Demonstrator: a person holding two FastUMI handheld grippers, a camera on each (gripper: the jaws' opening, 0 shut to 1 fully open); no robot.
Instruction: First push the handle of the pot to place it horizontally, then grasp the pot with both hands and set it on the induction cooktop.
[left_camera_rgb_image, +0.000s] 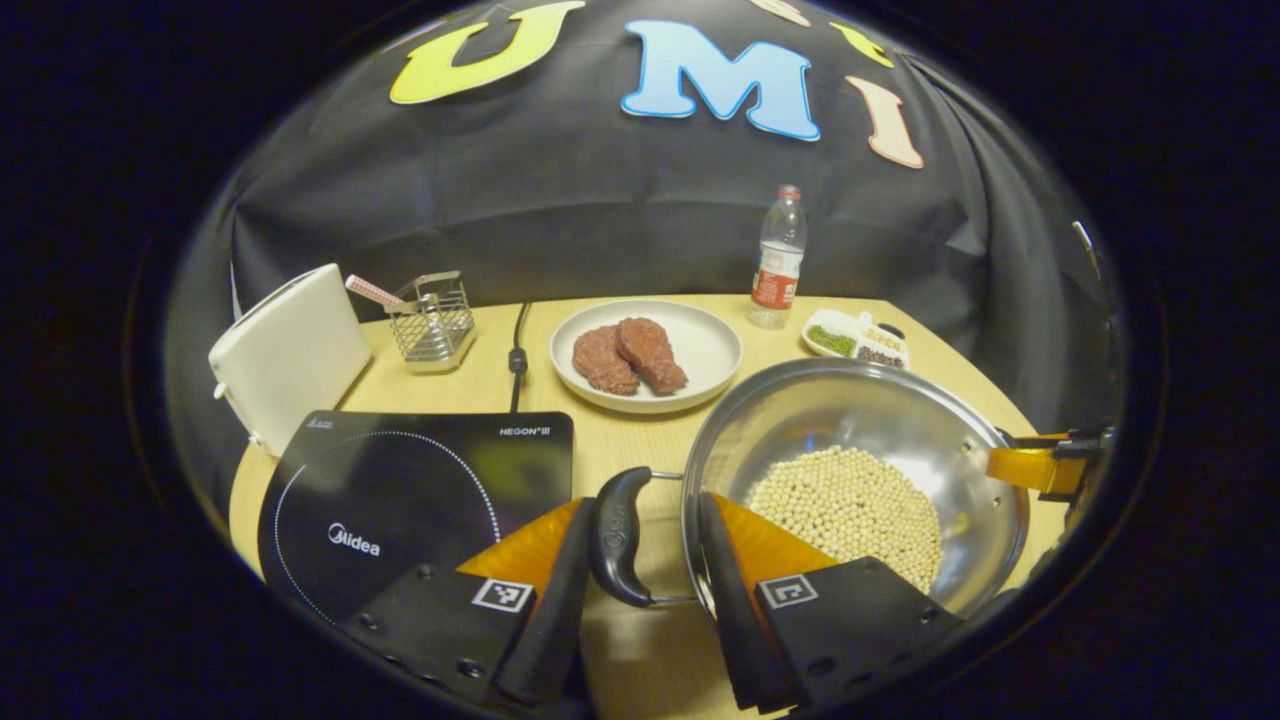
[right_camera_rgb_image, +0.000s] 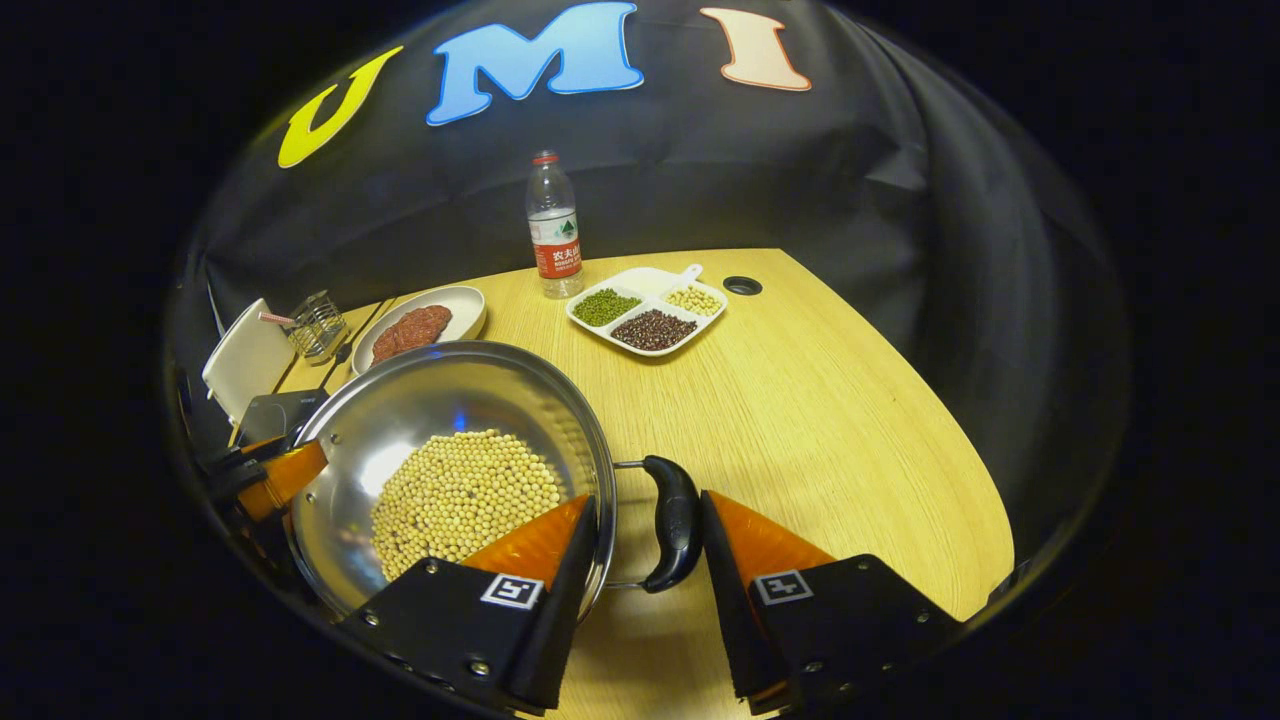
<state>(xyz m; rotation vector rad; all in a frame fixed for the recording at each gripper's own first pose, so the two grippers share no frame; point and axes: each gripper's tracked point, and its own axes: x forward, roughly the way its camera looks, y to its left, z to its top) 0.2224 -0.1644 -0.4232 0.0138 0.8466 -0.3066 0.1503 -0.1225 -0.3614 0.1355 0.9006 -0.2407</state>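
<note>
Pot (left_camera_rgb_image: 850, 470), both grippers straddling its handles

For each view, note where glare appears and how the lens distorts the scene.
Left gripper view: bright glare on the pot's steel wall, soft sheen on the induction cooktop; the table edge bows from fisheye. Right gripper view: a white highlight inside the pot; the table curves strongly; focus is sharp throughout.

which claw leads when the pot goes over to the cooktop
Left, probably. The induction cooktop lies just beside the left claw, which straddles the pot's near handle. The right claw straddles the far handle, with only bare table on its side, so it would follow.
</note>
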